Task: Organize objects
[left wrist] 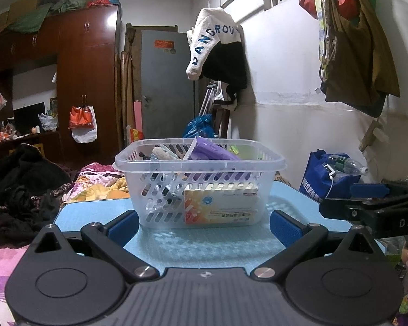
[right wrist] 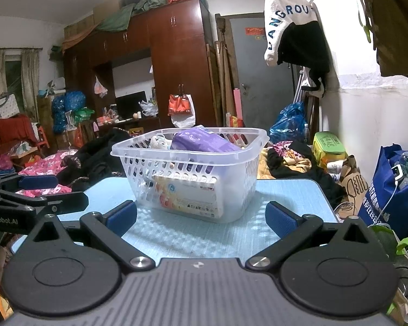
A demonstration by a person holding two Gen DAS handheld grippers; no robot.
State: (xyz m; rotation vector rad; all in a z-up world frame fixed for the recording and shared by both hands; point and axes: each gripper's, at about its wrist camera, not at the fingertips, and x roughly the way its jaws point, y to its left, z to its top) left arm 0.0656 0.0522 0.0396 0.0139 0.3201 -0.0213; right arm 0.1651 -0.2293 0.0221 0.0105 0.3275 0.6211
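A clear plastic basket (left wrist: 155, 163) (right wrist: 247, 146) stands on the light blue table (left wrist: 204, 241) (right wrist: 176, 233). Inside it lie a purple packet (left wrist: 212, 153) (right wrist: 204, 142), a white and orange box (left wrist: 220, 203) (right wrist: 187, 195) against the near wall, and a small pale soft item (left wrist: 160, 152) (right wrist: 159, 141). My left gripper (left wrist: 204, 225) is open just short of the basket, its blue pads (left wrist: 122, 224) empty. My right gripper (right wrist: 201, 217) is likewise open before the basket, holding nothing. Each gripper shows at the edge of the other's view, the right gripper (left wrist: 367, 203) and the left gripper (right wrist: 40, 193).
A bed with a floral cover and dark clothes (left wrist: 21, 190) lies left of and behind the table. A blue bag with bottles (left wrist: 329, 176) (right wrist: 389, 190) stands at the right by the white wall. A brown wardrobe (left wrist: 87, 81) and grey door (left wrist: 166, 87) are far back.
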